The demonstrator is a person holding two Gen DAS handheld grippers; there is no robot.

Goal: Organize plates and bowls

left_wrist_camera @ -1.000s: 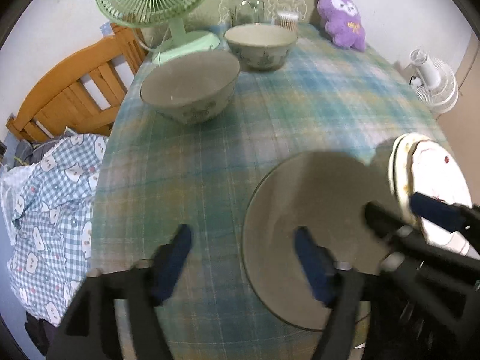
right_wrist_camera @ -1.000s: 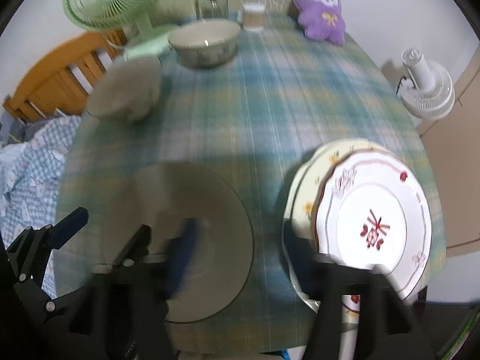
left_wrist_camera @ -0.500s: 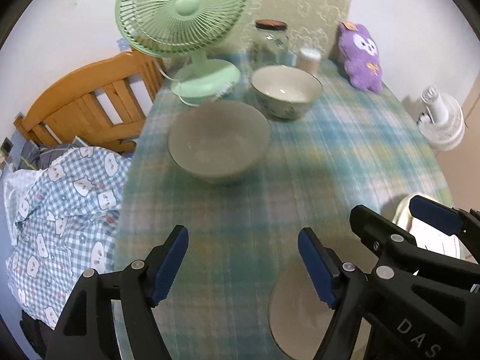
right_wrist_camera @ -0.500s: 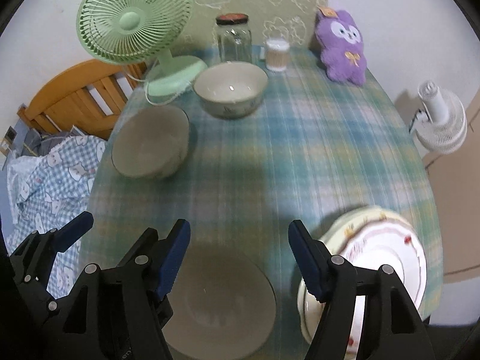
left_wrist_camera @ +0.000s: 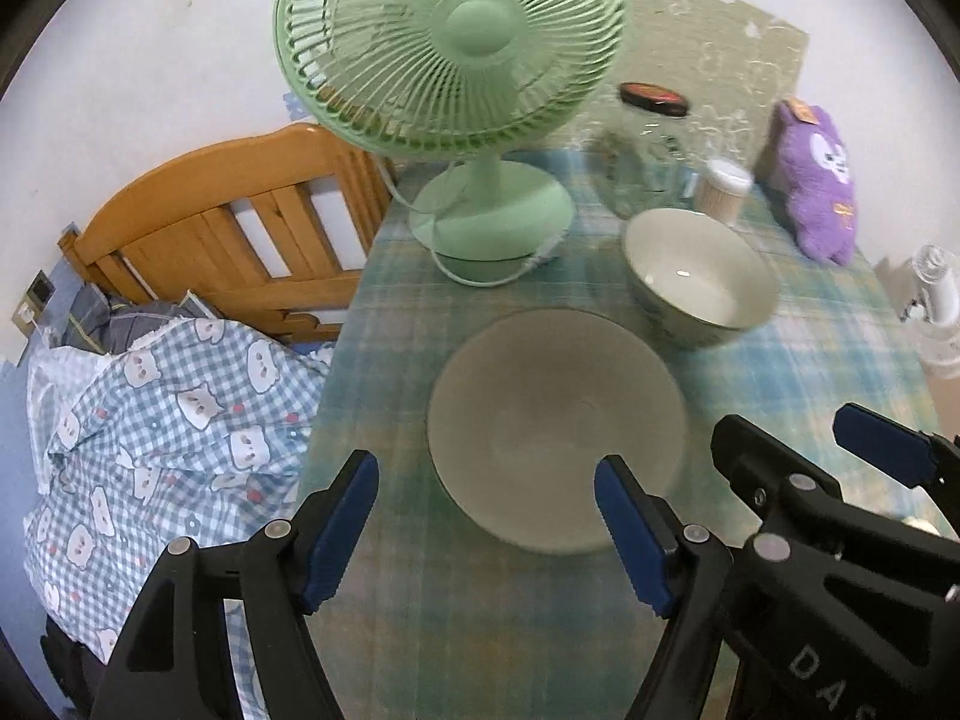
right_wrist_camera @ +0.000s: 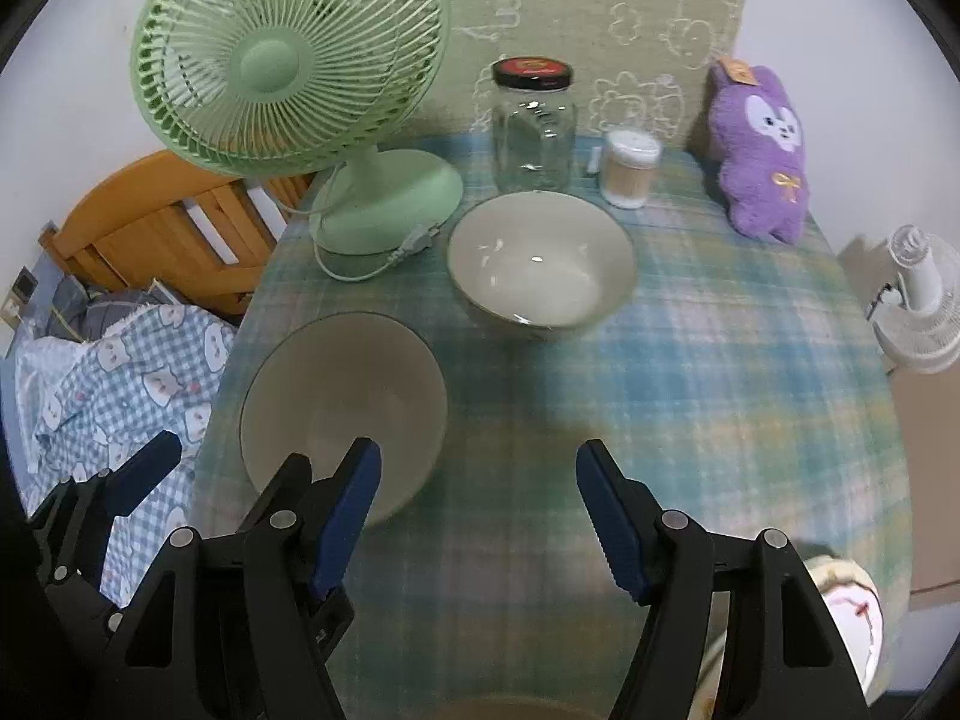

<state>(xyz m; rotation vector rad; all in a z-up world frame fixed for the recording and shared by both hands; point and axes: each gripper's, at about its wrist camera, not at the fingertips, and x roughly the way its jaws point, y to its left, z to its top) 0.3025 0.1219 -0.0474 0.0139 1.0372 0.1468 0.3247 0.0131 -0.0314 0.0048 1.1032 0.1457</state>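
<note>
Nearest, the left gripper [left_wrist_camera: 486, 525] and right gripper [right_wrist_camera: 477, 516] hung wide and empty over the plaid-clothed table [right_wrist_camera: 690, 396]; beyond, the matte grey bowl [left_wrist_camera: 555, 426] and glossy cream bowl [right_wrist_camera: 540, 258] stood unnested (plates [right_wrist_camera: 858, 618] stacked right), the green desk fan [right_wrist_camera: 288, 66] crowding behind.

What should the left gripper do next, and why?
Probably ease the left gripper forward and down over the near rim of the grey bowl. Its jaws are open and empty, and the bowl sits just ahead, apart from the white bowl.
</note>
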